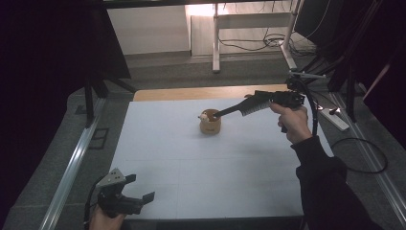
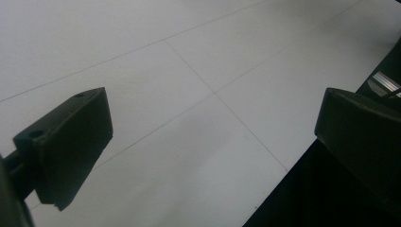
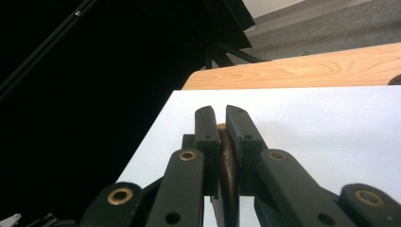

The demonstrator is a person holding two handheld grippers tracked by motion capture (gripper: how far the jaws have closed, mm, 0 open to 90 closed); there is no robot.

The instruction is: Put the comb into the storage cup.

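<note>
A small wooden cup (image 1: 209,125) stands on the white table top (image 1: 191,163), a little behind its middle, with a small white thing (image 1: 204,116) at its left rim. My right gripper (image 1: 218,114) reaches in from the right, tilted down, and is shut on the cup's rim. In the right gripper view its jaws (image 3: 221,113) press on a brown curved wall (image 3: 228,163) of the cup. My left gripper (image 1: 140,187) rests at the front left corner of the table, jaws wide apart and holding nothing. It hangs open (image 2: 213,109) over the bare white surface.
A wooden strip (image 1: 206,92) runs along the table's far edge. A metal rail (image 1: 72,163) lies on the floor at the left. A black cable (image 1: 364,158) loops on the floor at the right. White desk legs (image 1: 215,43) stand beyond the table.
</note>
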